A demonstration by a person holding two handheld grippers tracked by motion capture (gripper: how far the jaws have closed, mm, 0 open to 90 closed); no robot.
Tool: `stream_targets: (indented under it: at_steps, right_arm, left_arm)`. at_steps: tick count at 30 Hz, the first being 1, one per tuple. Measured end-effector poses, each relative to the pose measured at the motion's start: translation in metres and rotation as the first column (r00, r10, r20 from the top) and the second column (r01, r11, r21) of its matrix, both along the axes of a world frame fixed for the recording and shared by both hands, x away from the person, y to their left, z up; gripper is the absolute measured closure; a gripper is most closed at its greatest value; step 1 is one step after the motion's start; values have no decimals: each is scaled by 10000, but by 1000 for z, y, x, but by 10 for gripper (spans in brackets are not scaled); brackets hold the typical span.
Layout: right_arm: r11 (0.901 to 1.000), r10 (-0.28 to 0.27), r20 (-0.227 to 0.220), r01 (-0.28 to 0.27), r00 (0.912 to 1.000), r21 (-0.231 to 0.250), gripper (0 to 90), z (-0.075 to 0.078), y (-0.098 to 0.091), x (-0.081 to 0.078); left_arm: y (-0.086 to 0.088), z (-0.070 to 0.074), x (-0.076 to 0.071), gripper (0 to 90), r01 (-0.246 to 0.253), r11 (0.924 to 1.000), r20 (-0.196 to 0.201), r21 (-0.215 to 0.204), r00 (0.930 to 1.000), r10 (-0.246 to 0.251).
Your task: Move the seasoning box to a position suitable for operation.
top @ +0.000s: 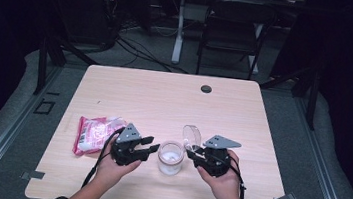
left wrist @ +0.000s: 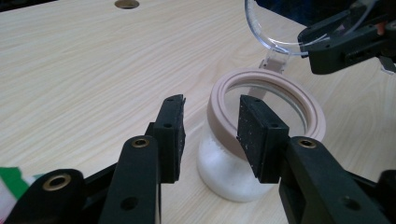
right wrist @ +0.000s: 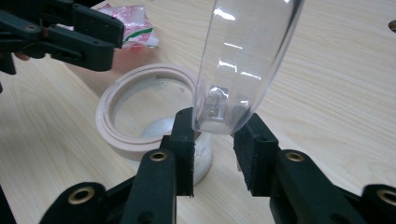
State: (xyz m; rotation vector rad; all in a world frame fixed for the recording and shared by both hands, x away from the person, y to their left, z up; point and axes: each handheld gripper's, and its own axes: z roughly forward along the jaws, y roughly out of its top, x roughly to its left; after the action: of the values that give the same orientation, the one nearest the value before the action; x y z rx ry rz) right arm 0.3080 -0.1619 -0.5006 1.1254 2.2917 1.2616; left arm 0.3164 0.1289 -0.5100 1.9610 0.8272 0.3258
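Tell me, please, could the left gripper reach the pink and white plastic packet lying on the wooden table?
Probably yes: the pink and white plastic packet lies flat just beside the left gripper, on its outer side, with nothing between them, though the jaws now face the jar.

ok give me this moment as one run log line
left tongs: at jar rim, grip unclear | right tongs: around open clear lid, grip unclear | jar: upright, white contents | pink packet: left of jar

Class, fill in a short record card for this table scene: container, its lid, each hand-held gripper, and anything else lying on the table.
container: clear jar, beige rim, white contents, upright
lid: clear lid, hinged open, standing up
left hand-held gripper: open, jaws either side of jar rim
right hand-held gripper: jaws at lid's lower edge; grip unclear
other: pink packet, left on table
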Motion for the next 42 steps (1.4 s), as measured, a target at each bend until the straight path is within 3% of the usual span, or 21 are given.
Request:
stream_targets:
  at_steps: [5, 12, 15, 25, 29, 31, 33, 36, 39, 42]
  right_arm:
    - [9986, -46, -298, 61, 9995, 519, 738, 0, -7, 13]
    - [9905, -249, -611, 328, 9978, 1333, 751, 0, -17, 31]
    - [9899, -168, -593, 250, 9981, 1397, 754, -1, -16, 36]
    - [9779, -88, -732, 238, 9973, 2075, 749, -4, -17, 51]
    - [9778, -127, -729, 277, 9973, 2076, 720, -4, -18, 52]
    - [9786, -257, -637, 381, 9976, 2022, 682, -4, -18, 51]
    - [9795, -200, -651, 326, 9977, 1986, 647, -4, -19, 51]
    - [9791, -177, -646, 303, 9978, 2010, 602, -3, -20, 50]
    - [9802, -207, -591, 319, 9980, 1954, 561, -2, -20, 49]
    - [9809, -210, -504, 303, 9985, 1923, 540, -2, -19, 47]
  left_arm:
    - [8, 0, -3, 601, -202, 9998, 53, 20, 9998, 202]
    - [28, 1, -9, 593, -936, 9956, 169, -11, 9955, 936]
    - [35, 2, -11, 585, -1160, 9932, 204, 45, 9931, 1159]
    - [60, 3, -9, 560, -2105, 9776, 293, 82, 9772, 2102]
    - [75, 5, -7, 560, -2698, 9629, 590, -91, 9611, 2699]
    - [77, 5, -6, 558, -2746, 9615, 596, -94, 9597, 2747]
    - [79, 4, -4, 545, -2757, 9612, 486, -75, 9600, 2758]
    - [76, -2, -1, 516, -2683, 9628, 445, 336, 9627, 2667]
    - [70, -8, 2, 496, -2308, 9698, 202, 786, 9730, 2300]
    - [61, -15, 3, 462, -2300, 9638, 510, 1350, 9730, 2250]
